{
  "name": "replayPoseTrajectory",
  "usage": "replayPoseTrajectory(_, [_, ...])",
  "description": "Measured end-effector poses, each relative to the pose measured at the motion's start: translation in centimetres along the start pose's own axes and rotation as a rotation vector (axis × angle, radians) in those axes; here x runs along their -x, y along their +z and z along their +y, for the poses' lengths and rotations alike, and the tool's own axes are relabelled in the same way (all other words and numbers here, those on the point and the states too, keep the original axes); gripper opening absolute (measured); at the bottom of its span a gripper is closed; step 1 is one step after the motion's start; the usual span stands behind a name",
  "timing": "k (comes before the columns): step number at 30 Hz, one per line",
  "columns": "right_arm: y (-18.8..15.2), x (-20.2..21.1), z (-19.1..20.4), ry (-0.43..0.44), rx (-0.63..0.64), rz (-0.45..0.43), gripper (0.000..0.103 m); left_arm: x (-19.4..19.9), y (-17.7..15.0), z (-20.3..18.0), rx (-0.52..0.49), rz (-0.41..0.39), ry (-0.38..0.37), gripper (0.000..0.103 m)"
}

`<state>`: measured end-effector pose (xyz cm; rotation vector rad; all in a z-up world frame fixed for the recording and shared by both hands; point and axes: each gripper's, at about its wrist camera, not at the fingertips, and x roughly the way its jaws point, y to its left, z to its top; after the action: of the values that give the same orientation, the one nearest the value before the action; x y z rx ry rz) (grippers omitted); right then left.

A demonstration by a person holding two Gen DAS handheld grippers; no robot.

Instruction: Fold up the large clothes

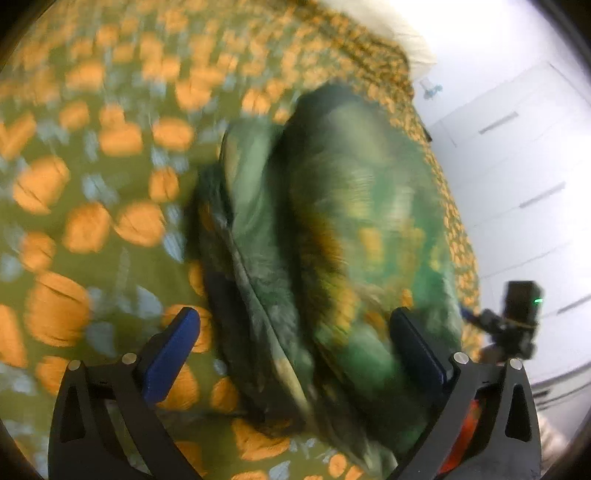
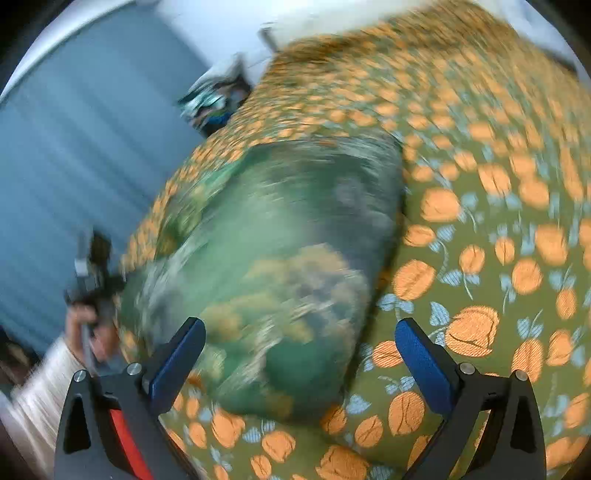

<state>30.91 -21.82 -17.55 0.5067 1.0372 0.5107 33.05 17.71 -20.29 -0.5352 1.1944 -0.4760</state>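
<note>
A green patterned garment (image 1: pixel 332 229), folded into a long thick bundle, lies on a bed with an olive sheet printed with orange flowers (image 1: pixel 92 166). Both views are blurred by motion. My left gripper (image 1: pixel 295 332) is open and holds nothing, its blue pads apart just above the near end of the bundle. My right gripper (image 2: pixel 301 343) is open and holds nothing, above the near end of the garment (image 2: pixel 280 258) on the sheet (image 2: pixel 498 258). The right gripper also shows in the left wrist view (image 1: pixel 517 317), beyond the bed edge. The left gripper shows in the right wrist view (image 2: pixel 92 273), in a hand.
White drawers with bar handles (image 1: pixel 517 155) stand past the bed's right edge in the left wrist view. A blue-grey wall (image 2: pixel 74 147) and a cluttered stand (image 2: pixel 214 99) lie beyond the bed in the right wrist view. A white pillow (image 1: pixel 388 26) lies at the far end.
</note>
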Motion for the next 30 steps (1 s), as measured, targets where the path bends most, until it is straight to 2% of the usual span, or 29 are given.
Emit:
replayPoseTrajectory(3, [0.5,-4.4,-2.7,0.103,-0.133,0.078,0.102,-2.6,0.4,1.0,0.073,0.033,-0.047,0.103])
replayPoseTrajectory(5, [0.5,-7.6,-2.7,0.194,-0.151,0.128,0.102,-3.6,0.4,0.9,0.066,0.043,-0.024,0.103])
replayPoseTrajectory(6, [0.5,-8.5,-2.3,0.199,-0.138,0.139,0.102,-4.1,0.4,0.7,0.059,0.054,0.005,0.1])
replayPoseTrajectory(7, [0.6,-9.4,-1.7,0.157,-0.104,0.144,0.102,-4.2,0.3,0.4,0.044,0.058,0.023,0.093])
replayPoseTrajectory(8, [0.9,-10.1,-0.8,0.105,-0.045,0.15,0.099,-4.1,0.2,-0.3,0.009,0.05,0.04,0.075])
replayPoseTrajectory(9, [1.0,-10.3,0.0,0.063,0.009,0.147,0.096,-3.8,0.1,-0.9,-0.017,0.041,0.071,0.067])
replayPoseTrajectory(11, [1.0,-9.9,2.8,-0.041,0.174,0.12,0.084,-3.0,-0.3,-2.1,-0.059,0.028,0.107,0.058])
replayPoseTrajectory(12, [0.7,-9.5,4.1,-0.081,0.24,0.101,0.081,-2.4,-0.7,-2.8,-0.076,0.015,0.119,0.054])
replayPoseTrajectory(14, [0.1,-8.8,6.3,-0.144,0.349,0.057,0.076,-0.8,-1.6,-4.0,-0.113,-0.029,0.122,0.051])
replayPoseTrajectory(18, [-1.1,-6.7,9.2,-0.185,0.45,-0.04,0.074,1.7,-3.0,-6.6,-0.156,-0.098,0.109,0.05])
replayPoseTrajectory(24, [0.0,-2.7,9.8,-0.182,0.469,-0.157,0.074,2.9,-1.2,-10.7,-0.222,-0.172,0.089,0.05])
replayPoseTrajectory(30, [5.0,-1.0,7.4,-0.18,0.425,-0.2,0.074,0.7,2.2,-13.5,-0.281,-0.19,0.086,0.05])
